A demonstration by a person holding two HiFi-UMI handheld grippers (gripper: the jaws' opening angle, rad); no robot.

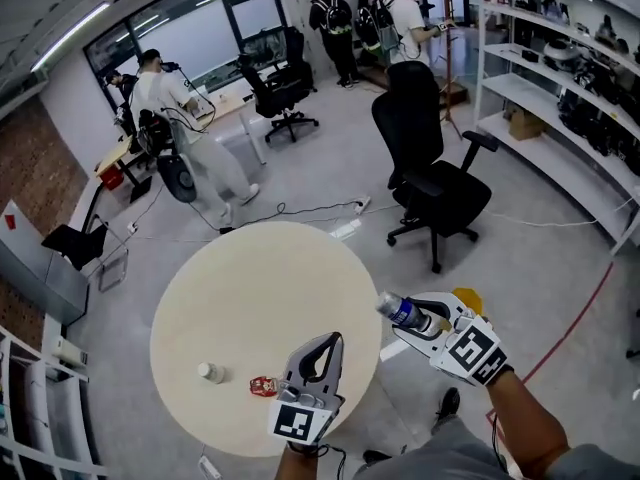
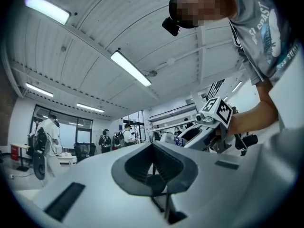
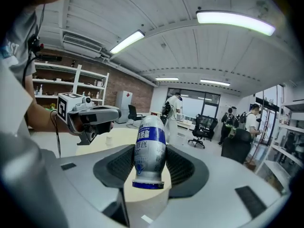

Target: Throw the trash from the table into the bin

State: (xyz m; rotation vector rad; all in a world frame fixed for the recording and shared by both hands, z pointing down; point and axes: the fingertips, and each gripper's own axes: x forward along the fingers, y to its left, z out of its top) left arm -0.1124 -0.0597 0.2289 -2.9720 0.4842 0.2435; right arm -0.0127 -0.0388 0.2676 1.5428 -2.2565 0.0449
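Grey office floor is spreading around a round, pale worktop [image 1: 250, 288], with a black office chair [image 1: 435, 183] standing beyond it and several people working at desks and shelves further back. The right hand-held gripper [image 1: 418, 320] is clamping a white bottle [image 1: 402, 311] with a blue band between its pads. It is holding the bottle in the air just past the worktop's right edge, neck pointing away from the person. The left hand-held gripper [image 1: 333, 340] is hovering over the near part of the worktop with its jaws pressed together and nothing between them. A small white container [image 1: 211, 372] and a red scrap [image 1: 263, 386] are lying near each other on the worktop, just left of that gripper.
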